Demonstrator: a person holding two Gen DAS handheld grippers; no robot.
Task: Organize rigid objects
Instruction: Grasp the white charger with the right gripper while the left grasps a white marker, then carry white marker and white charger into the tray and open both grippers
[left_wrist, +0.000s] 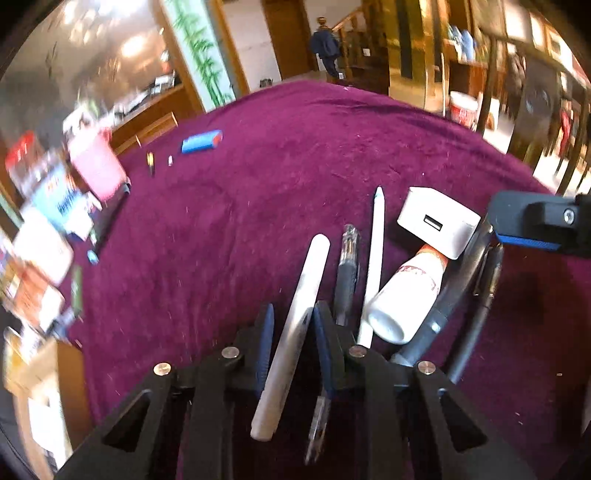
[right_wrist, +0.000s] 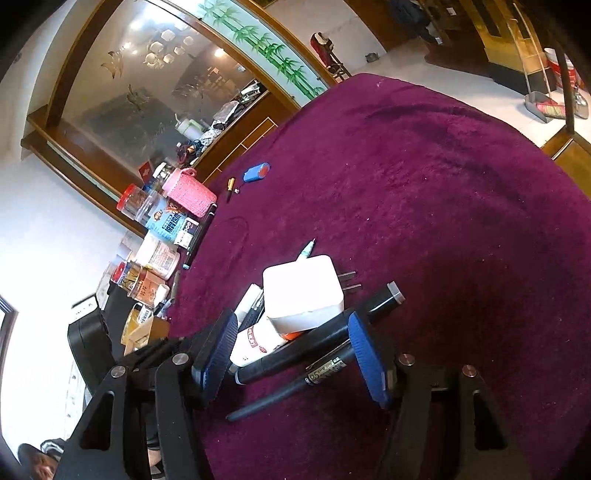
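Covering the table, purple cloth (right_wrist: 424, 192); left tongs (left_wrist: 291, 325) pinching white pen (left_wrist: 295, 321), right tongs (right_wrist: 291, 350) spread.

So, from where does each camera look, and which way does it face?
Left wrist: on the left gripper, looking down along fingers closed on a white pen; the right gripper's finger shows.
Right wrist: on the right gripper, open around the pile; only its own fingers show.
Shared: white charger, blue case, purple cloth.

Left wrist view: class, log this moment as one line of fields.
left gripper: shut on white marker | right gripper: open, straddling pile | pile: charger, pens, small bottle | surface: purple cloth
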